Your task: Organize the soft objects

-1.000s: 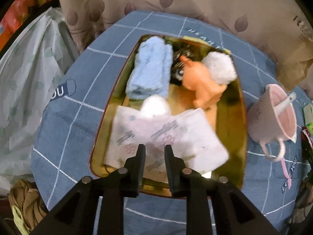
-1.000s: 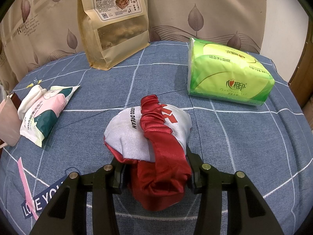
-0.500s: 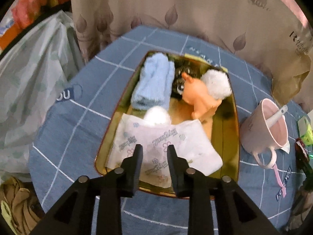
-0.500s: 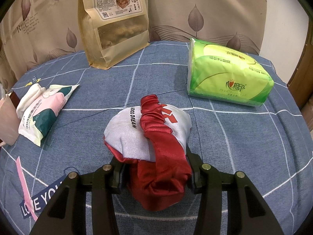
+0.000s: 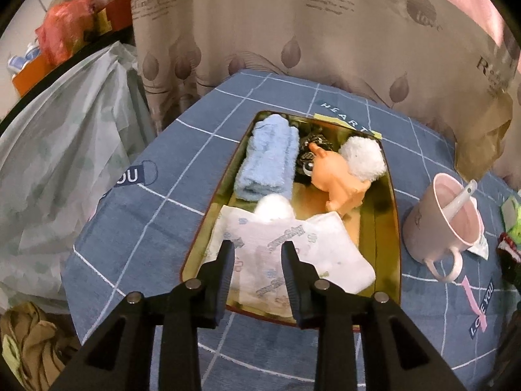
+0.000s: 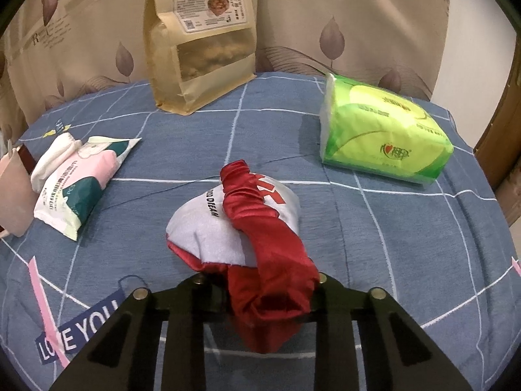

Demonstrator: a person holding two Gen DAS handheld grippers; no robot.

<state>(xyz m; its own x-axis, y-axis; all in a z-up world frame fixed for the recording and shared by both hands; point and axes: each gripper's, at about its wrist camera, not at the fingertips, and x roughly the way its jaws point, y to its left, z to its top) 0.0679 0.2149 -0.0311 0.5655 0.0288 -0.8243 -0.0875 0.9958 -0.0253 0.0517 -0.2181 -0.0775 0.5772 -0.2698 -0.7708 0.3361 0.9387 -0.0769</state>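
A gold tray [image 5: 389, 215] on the blue checked cloth holds a rolled blue towel [image 5: 270, 163], an orange doll [image 5: 338, 179] with white fluffy hair, a white pompom [image 5: 275, 208] and a white tissue pack [image 5: 325, 254]. My left gripper [image 5: 257, 246] hovers over the near end of that pack. Its jaws are opening and the pads touch nothing. In the right wrist view a red and white cloth [image 6: 228, 224] printed "GOOD DREAM" lies on the table. My right gripper [image 6: 263, 293] is shut on its bunched red end, which hides the fingertips.
A pink mug [image 5: 446, 224] with a spoon stands right of the tray. A pale plastic bag [image 5: 49, 163] hangs off the table's left edge. Beyond the cloth sit a green tissue pack [image 6: 384, 143], a kraft snack bag [image 6: 202, 42] and a pink-white wipes pack [image 6: 75, 185].
The left gripper has lifted and drawn back from the tissue pack while its jaws spread wider. The right jaws have closed in on the red cloth, bunching it.
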